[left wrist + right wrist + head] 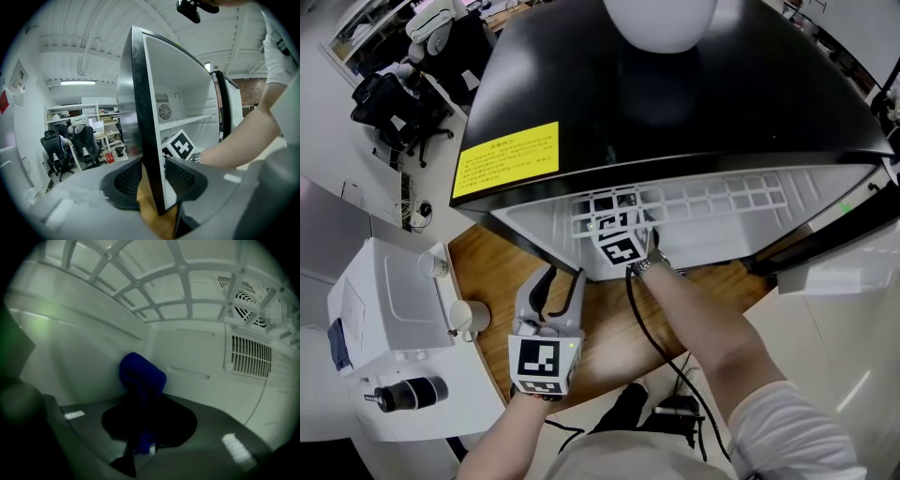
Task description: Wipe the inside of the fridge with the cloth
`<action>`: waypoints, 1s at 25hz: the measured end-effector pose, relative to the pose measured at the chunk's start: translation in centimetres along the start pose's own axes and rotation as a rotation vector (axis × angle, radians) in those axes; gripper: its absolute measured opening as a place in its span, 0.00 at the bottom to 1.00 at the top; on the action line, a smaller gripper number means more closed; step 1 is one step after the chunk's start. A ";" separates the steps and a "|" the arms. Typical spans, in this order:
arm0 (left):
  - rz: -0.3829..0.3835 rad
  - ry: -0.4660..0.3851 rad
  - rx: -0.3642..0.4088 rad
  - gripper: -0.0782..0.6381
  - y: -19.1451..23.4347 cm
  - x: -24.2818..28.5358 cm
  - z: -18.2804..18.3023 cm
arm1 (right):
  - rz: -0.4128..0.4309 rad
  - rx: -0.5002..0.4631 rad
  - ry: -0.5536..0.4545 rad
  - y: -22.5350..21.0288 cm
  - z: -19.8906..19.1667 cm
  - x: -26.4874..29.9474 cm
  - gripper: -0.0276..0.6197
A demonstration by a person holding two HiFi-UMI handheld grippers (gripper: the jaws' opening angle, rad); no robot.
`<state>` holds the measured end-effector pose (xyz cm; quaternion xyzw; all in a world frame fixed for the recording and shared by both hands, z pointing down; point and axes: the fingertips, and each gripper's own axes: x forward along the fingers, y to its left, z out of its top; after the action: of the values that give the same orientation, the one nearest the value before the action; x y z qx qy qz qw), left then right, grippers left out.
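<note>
The black fridge [675, 94] stands open, showing its white inside. My right gripper reaches in under the wire shelf [712, 197]; only its marker cube [620, 247] and the arm show from above. In the right gripper view the right gripper [140, 427] is shut on a dark blue cloth [140, 378], whose bunched end lies against the white inner wall [93, 357] near a back corner. My left gripper [562, 279] is outside, at the fridge's front left edge. Its jaws straddle the black-edged side wall [140, 117], and the pads [129, 178] look closed on it.
The open fridge door [834, 244] stands at the right. A white machine [384, 309] and two cups [459, 314] sit on a counter at the left. A black cable [652, 337] trails over the wooden floor [609, 328]. Vent grilles [251, 357] are in the back wall.
</note>
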<state>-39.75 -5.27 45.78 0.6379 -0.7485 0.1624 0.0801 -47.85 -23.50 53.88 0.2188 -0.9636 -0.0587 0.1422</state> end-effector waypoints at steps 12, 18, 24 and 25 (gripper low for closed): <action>0.024 0.013 0.013 0.33 0.1 0.0 -0.2 | -0.061 -0.003 0.023 -3.5 -1.1 -1.7 0.15; 0.042 0.016 0.004 0.33 0.1 0.1 -0.2 | -0.096 -0.005 0.033 -5.7 -1.8 -2.7 0.15; 0.056 0.015 -0.018 0.34 0.0 0.2 0.1 | -0.139 -0.014 0.041 -7.9 -2.3 -3.8 0.15; 0.055 0.015 -0.016 0.34 0.0 0.2 0.1 | -0.147 -0.015 0.043 -8.4 -2.4 -4.0 0.15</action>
<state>-39.78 -5.51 45.72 0.6151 -0.7665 0.1634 0.0862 -40.25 -29.35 53.73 0.2892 -0.9412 -0.0715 0.1595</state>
